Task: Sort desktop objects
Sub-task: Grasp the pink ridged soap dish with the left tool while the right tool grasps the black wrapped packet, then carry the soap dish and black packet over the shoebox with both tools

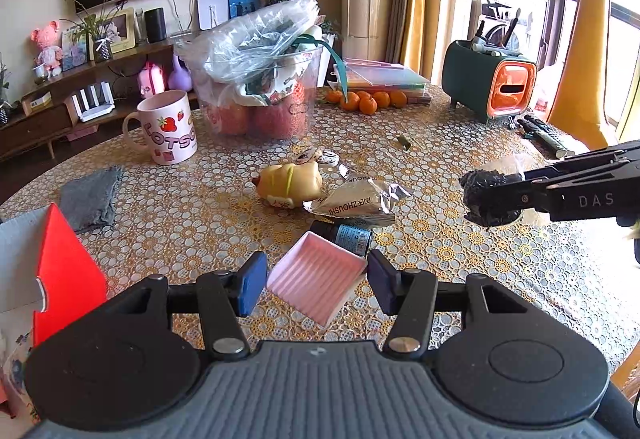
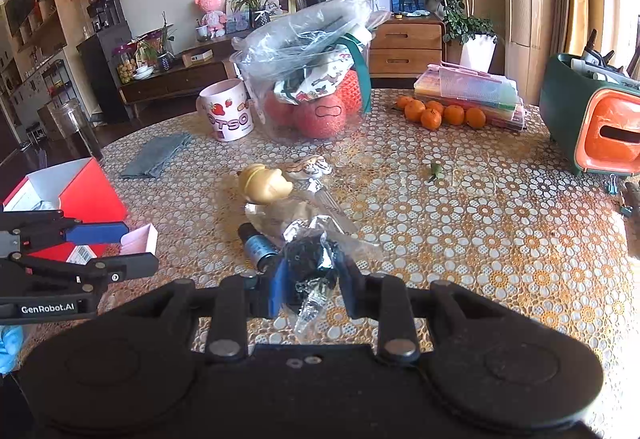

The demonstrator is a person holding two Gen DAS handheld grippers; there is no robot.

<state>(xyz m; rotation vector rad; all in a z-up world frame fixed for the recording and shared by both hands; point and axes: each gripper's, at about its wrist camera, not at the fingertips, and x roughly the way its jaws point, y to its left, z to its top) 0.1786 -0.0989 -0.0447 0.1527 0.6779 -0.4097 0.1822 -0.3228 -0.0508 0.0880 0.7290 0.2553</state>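
My left gripper (image 1: 317, 281) holds a shallow pink ribbed square dish (image 1: 316, 279) between its 2 blue pads, the dish tilted and lifted clear of the tabletop (image 1: 500, 279), which wears a gold-and-white flower-patterned lace cover; from the right wrist view the same dish (image 2: 140, 239) shows at the left gripper's tips (image 2: 120, 245), just in front of an open red cardboard box (image 2: 90, 195). My right gripper (image 2: 310, 279) is clamped narrow on a black crumpled wad wrapped in clear plastic film (image 2: 308, 263); in the left wrist view that wad (image 1: 486, 197) hangs at the tips of the right gripper (image 1: 492, 199), off the tabletop. Just beyond the dish lies a small dark cylindrical bottle with a blue label (image 1: 348, 235) on its side, touching a crumpled silver foil packet (image 1: 356, 201); beside the packet rests a yellow squishy duck-like toy (image 1: 290, 183). Farther back stand a pink strawberry-printed ceramic mug (image 1: 168, 127) and a clear plastic tub of red apples topped with plastic bags (image 1: 260, 87); a grey folded cloth (image 1: 90, 197) lies at the left; 5 or so small oranges (image 1: 366, 101) sit by a stack of coloured plastic folders (image 1: 384, 77), and a green-and-orange desktop organiser (image 1: 490, 83) stands at the right.
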